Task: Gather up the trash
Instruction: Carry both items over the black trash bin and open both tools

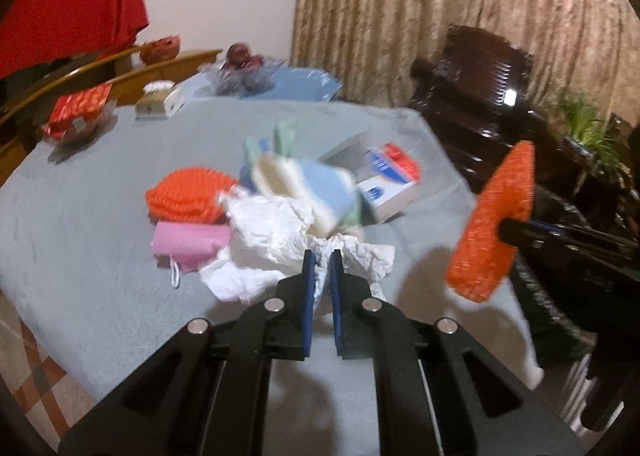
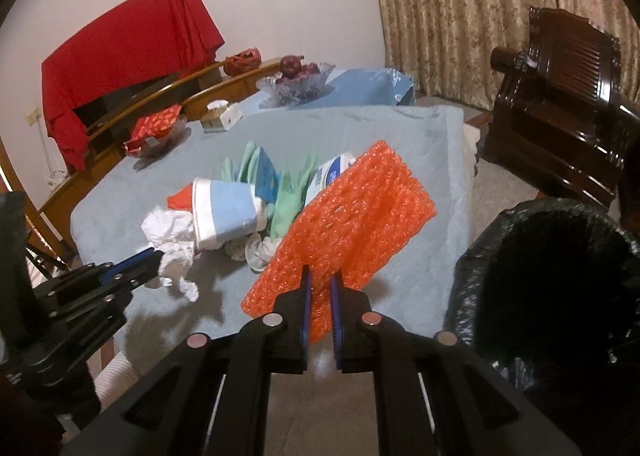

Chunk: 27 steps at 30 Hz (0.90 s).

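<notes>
My left gripper [image 1: 322, 256] is shut on crumpled white paper [image 1: 276, 232] at the near edge of the trash pile; it also shows in the right wrist view [image 2: 158, 256] with the paper [image 2: 172, 240]. My right gripper [image 2: 321, 276] is shut on an orange bubble-wrap sheet [image 2: 348, 224] held above the table's near right side; the sheet shows in the left wrist view [image 1: 494, 224]. The pile holds a blue-and-white paper cup [image 2: 224, 212], green gloves [image 2: 288, 196], a second orange bubble wrap [image 1: 188, 192], a pink pouch [image 1: 188, 242] and a small carton [image 1: 390, 184].
A bin with a black liner [image 2: 560, 280] stands to the right of the table [image 1: 80, 216]. A dark wooden armchair [image 2: 560, 116] is behind it. At the table's far end are a glass fruit bowl [image 2: 298, 82], a tissue box [image 2: 220, 116] and a red packet [image 2: 156, 126].
</notes>
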Each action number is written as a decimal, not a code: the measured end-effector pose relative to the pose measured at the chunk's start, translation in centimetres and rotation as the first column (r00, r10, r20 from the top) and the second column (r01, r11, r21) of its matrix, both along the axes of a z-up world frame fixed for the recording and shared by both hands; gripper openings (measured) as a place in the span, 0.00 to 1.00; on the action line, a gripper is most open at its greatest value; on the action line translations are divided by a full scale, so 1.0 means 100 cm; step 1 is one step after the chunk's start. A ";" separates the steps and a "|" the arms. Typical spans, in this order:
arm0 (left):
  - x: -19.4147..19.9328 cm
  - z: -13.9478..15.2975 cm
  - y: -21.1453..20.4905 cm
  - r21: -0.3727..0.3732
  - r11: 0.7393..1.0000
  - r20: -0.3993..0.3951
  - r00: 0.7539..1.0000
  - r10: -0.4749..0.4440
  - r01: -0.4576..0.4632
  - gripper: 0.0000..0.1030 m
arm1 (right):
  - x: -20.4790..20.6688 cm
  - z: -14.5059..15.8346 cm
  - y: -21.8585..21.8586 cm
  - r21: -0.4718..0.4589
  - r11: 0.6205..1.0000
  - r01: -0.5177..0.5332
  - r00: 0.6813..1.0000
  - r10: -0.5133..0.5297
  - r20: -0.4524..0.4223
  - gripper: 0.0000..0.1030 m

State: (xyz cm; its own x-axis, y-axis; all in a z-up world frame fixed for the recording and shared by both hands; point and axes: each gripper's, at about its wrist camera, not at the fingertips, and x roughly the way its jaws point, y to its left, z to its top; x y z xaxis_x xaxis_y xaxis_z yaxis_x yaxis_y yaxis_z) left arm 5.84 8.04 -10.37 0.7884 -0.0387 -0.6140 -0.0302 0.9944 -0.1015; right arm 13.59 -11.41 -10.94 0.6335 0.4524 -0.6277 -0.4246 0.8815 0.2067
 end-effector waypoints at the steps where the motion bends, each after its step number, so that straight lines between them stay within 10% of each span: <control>1: -0.001 0.004 -0.002 -0.003 1.000 0.006 1.000 -0.011 0.011 0.07 | -0.002 0.004 -0.004 0.000 1.000 0.004 1.000 -0.004 0.009 0.08; 27: 0.047 0.045 -0.201 -0.034 0.892 0.100 0.890 -0.445 0.450 0.07 | -0.038 0.024 -0.186 -0.051 0.918 0.392 0.918 -0.387 0.084 0.08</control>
